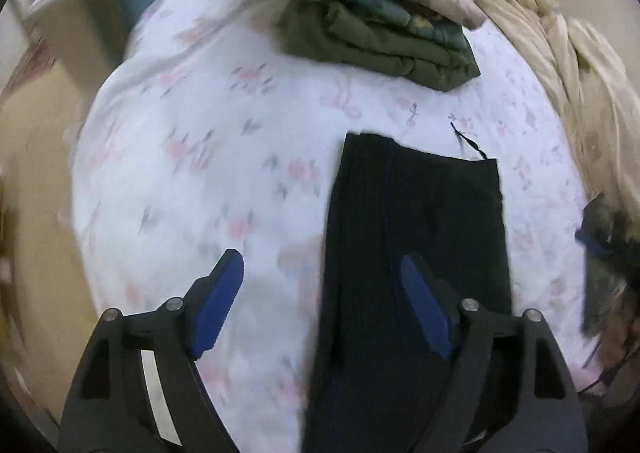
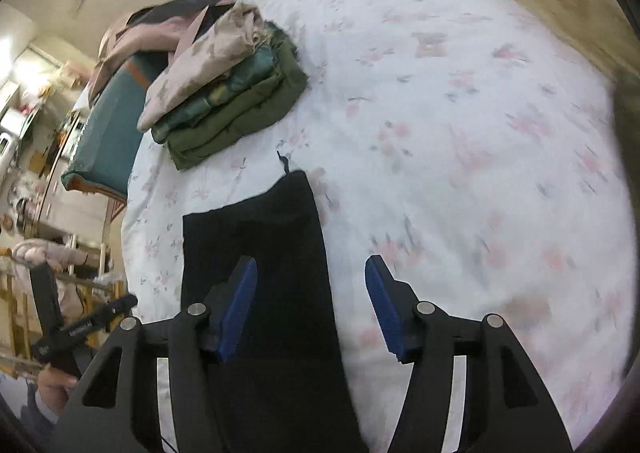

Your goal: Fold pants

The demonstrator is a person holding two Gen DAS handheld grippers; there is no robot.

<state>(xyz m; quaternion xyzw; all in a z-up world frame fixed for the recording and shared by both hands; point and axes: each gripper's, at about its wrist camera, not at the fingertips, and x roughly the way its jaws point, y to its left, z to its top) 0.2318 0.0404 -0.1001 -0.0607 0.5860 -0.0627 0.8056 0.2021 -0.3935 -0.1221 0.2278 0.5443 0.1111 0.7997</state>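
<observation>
Black pants (image 1: 416,213) lie flat in a long strip on the white floral bed sheet (image 1: 200,173), with a loose drawstring at the far end. My left gripper (image 1: 320,265) is open and empty above the strip's left edge. In the right wrist view the pants (image 2: 260,237) run under my right gripper (image 2: 310,269), which is open and empty over the strip's right edge. The left gripper also shows at the left edge of the right wrist view (image 2: 80,325), held in a hand.
A stack of folded clothes (image 1: 376,25), olive green under pink floral, sits at the far side of the bed; it also shows in the right wrist view (image 2: 228,89). A beige crumpled duvet (image 1: 560,53) lies along the right. A teal chair (image 2: 108,133) stands beside the bed.
</observation>
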